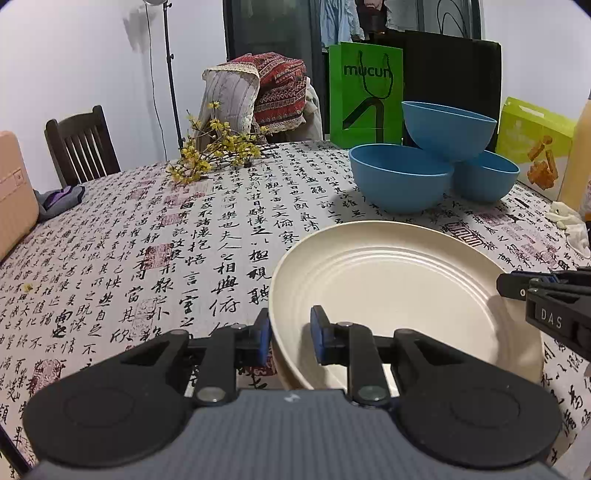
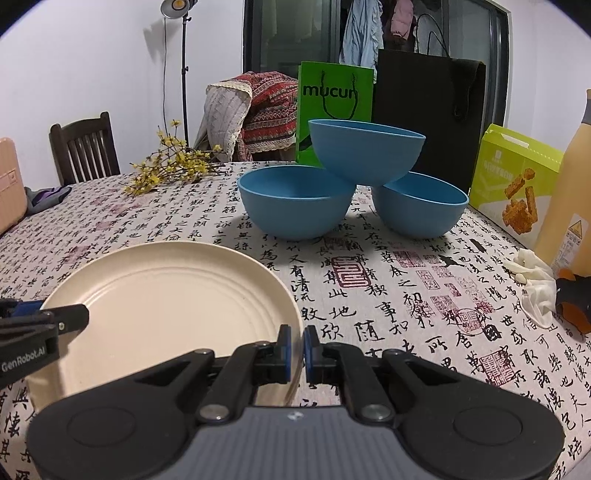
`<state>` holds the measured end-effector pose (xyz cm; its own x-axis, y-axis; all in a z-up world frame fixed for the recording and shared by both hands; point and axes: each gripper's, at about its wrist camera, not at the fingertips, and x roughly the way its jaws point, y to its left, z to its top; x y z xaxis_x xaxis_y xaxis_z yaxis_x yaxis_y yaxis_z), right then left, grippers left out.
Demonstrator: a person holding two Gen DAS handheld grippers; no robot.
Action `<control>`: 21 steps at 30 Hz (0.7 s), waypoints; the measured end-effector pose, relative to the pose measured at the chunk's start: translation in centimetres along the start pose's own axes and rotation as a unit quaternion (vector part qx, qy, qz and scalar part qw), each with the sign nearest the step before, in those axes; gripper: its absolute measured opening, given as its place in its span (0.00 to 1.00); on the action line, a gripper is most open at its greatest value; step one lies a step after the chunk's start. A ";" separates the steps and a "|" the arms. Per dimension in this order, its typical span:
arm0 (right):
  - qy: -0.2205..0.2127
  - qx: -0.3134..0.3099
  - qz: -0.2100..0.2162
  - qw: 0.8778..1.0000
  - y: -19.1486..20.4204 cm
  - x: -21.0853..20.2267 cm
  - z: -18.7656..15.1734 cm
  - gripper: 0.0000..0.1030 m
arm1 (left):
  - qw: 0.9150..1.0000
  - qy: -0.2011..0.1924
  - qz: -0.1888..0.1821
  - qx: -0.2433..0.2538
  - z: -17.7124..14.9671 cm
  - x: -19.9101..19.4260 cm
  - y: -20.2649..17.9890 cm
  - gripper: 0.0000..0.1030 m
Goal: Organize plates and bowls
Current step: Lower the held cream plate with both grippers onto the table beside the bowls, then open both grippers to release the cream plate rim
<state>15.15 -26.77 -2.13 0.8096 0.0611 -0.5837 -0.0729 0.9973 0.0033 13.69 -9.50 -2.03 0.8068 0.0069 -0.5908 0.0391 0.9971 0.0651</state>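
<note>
Right wrist view: the right claw [image 2: 296, 349] pinches the cream plate's [image 2: 166, 295] near rim on the worktop [image 2: 388, 302]; the left claw [image 1: 288, 338] straddles the opposite rim, jaws slightly apart, not pressing.

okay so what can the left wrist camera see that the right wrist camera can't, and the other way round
Only the left wrist view shows a second plate's rim under the cream plate, whose rim the left gripper straddles. Only the right wrist view shows the lit lamp head and an orange and black object. Both share three blue bowls, the green bag, yellow flowers and the right gripper pinching the plate's rim.
</note>
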 end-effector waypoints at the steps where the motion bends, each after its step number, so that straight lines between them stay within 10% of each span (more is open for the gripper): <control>1: -0.001 0.000 0.000 1.000 0.0 0.0 0.0 0.07 | 1.000 -0.001 0.001 0.003 0.0 0.0 0.0 0.22; 21: -0.019 -0.006 0.002 1.000 0.2 -0.2 -0.7 0.07 | 1.000 0.000 0.004 0.013 -1.1 0.9 -0.1 0.24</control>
<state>14.58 -26.66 -2.57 0.8304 0.0666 -0.5532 -0.0833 0.9965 -0.0050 13.79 -9.48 -3.44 0.8073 0.0158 -0.5899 0.0466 0.9948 0.0905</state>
